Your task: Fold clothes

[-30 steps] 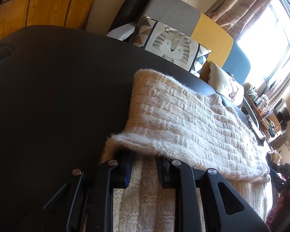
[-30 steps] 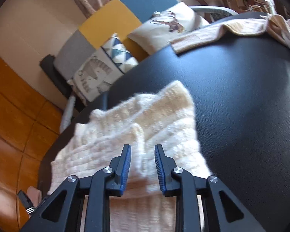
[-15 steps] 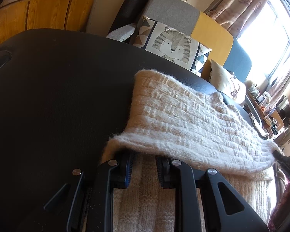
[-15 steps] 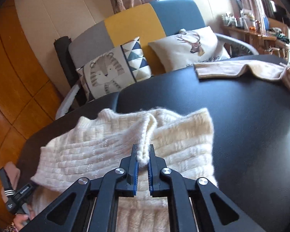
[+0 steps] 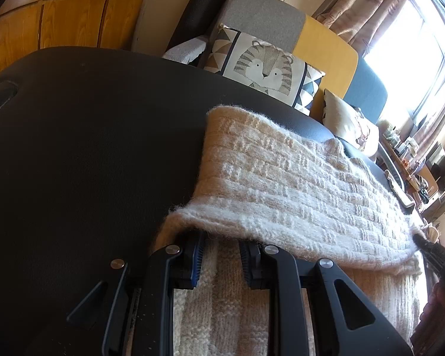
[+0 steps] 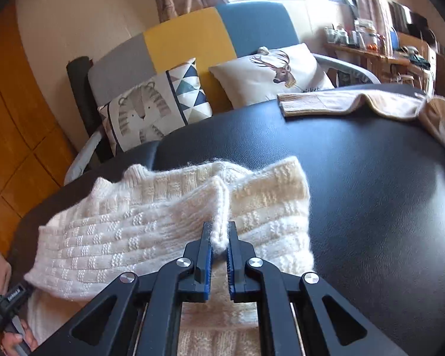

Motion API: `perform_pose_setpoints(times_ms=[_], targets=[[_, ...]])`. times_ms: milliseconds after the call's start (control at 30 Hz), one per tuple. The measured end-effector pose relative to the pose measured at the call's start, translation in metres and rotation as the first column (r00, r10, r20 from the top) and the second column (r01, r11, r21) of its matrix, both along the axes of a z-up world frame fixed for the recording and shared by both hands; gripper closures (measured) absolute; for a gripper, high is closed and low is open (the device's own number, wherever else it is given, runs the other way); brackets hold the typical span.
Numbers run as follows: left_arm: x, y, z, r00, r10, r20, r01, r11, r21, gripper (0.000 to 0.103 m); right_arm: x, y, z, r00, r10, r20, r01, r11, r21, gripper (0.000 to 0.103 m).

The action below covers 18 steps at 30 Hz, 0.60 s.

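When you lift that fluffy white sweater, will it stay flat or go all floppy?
Probably floppy: the sweater already sags and folds where the right gripper pinches it. Its thick fuzzy knit likely grips rather than slips.

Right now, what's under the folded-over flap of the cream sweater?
Under the folded flap shows another layer of the same cream sweater, lying on the black table. The left gripper fingertips are hidden beneath its edge.

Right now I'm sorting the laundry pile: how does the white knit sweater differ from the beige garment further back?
The white knit sweater is thick and fuzzy; the beige garment looks thin and smooth. The sweater is folded over and pinched by the right tool; the beige one lies spread out, untouched. Both rest on the black table.
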State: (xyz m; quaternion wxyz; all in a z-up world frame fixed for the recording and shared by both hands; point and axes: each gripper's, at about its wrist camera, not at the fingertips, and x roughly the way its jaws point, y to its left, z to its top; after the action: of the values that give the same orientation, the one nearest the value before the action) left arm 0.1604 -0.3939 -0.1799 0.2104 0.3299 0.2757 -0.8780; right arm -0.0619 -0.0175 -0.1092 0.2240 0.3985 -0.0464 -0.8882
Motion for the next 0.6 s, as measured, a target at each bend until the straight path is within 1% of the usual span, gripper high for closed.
perform_pose_setpoints(times_ms=[67,100,200,267,333,367,400,500,600], targets=[[0.001,0.000,0.000,1.000,-0.001,-0.001,0.001,1.000,0.001,0.080,-0.006,0.000,-0.012,0.999,-0.003,0.049,0.002,1.000,0.011,0.096],[0.001,0.000,0.000,1.000,-0.001,-0.001,0.001,1.000,0.002,0.080,-0.008,0.002,-0.019,0.998,-0.003,0.069,0.003,1.000,0.000,0.096],[0.002,0.000,0.001,1.000,-0.003,-0.002,0.003,1.000,0.006,0.080,-0.011,0.010,-0.025,0.997,-0.002,0.079,0.006,0.998,-0.055,0.097],[0.002,0.001,0.003,1.000,-0.009,0.014,0.009,1.000,0.004,0.079,-0.013,0.013,-0.027,0.996,0.003,0.090,0.004,0.997,-0.078,0.097],[0.003,0.008,0.006,0.999,-0.016,0.041,0.017,1.000,-0.016,0.079,-0.012,0.013,-0.027,0.997,0.002,0.082,0.004,0.997,-0.078,0.097],[0.005,0.012,0.008,0.998,0.004,0.064,-0.002,1.000,-0.024,0.079,-0.011,0.012,-0.027,0.997,0.000,0.076,0.005,0.997,-0.071,0.097],[0.008,0.016,0.011,0.997,-0.010,0.075,0.013,0.999,-0.037,0.079,-0.011,0.011,-0.026,0.998,-0.001,0.070,0.005,0.998,-0.066,0.097],[0.021,0.026,0.019,0.996,-0.041,0.082,0.047,0.996,-0.072,0.079,-0.010,0.012,-0.027,0.998,-0.001,0.066,0.006,0.997,-0.072,0.097],[0.036,0.032,0.031,0.997,-0.033,0.069,0.041,0.993,-0.106,0.079,-0.012,0.016,-0.029,0.997,0.001,0.075,0.006,0.995,-0.101,0.097]])
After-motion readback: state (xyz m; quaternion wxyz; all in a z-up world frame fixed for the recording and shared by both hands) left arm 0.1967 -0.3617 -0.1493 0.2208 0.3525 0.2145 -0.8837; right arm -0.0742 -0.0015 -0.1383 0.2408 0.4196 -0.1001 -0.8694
